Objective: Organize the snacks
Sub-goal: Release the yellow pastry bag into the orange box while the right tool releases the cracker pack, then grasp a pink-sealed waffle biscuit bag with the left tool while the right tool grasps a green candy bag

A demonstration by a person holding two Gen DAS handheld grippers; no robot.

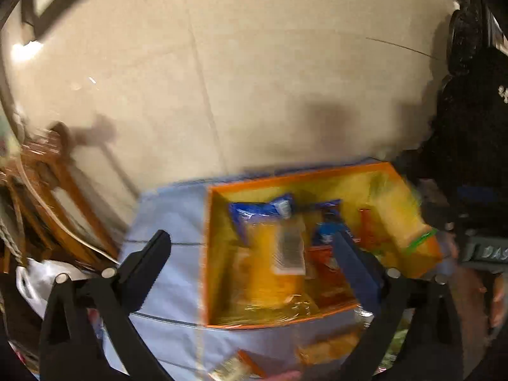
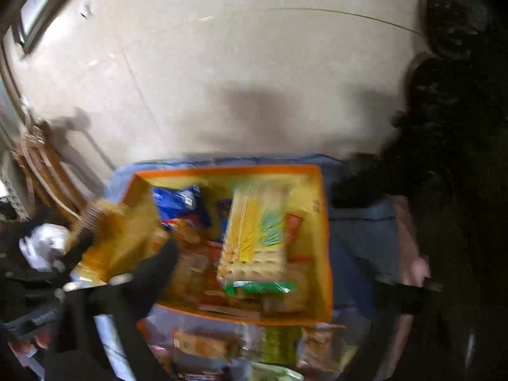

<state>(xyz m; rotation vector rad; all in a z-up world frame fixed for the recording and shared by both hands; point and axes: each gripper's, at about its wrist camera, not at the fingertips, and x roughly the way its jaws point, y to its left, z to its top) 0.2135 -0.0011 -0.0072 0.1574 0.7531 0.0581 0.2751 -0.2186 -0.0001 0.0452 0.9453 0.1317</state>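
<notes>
One cracker pack (image 2: pixel 254 241) lies lengthwise in tray (image 2: pixel 324 241).

Motion blur is smearing the packets inside the orange box (image 1: pixel 219 254), so no printing on them is reading clearly. In the left wrist view, the left gripper (image 1: pixel 250 244) is covering part of a blue packet (image 1: pixel 327 231) with one finger. The snacks near the front edge of the desk (image 1: pixel 177 254) are being cut off by the picture's lower border. In the right wrist view, only one finger (image 2: pixel 155 270) of the right gripper is showing clearly; the other side is sinking into darkness, so its spread is staying unclear. A yellow-green cracker pack (image 2: pixel 254 241) is hiding the packets beneath it.
</notes>
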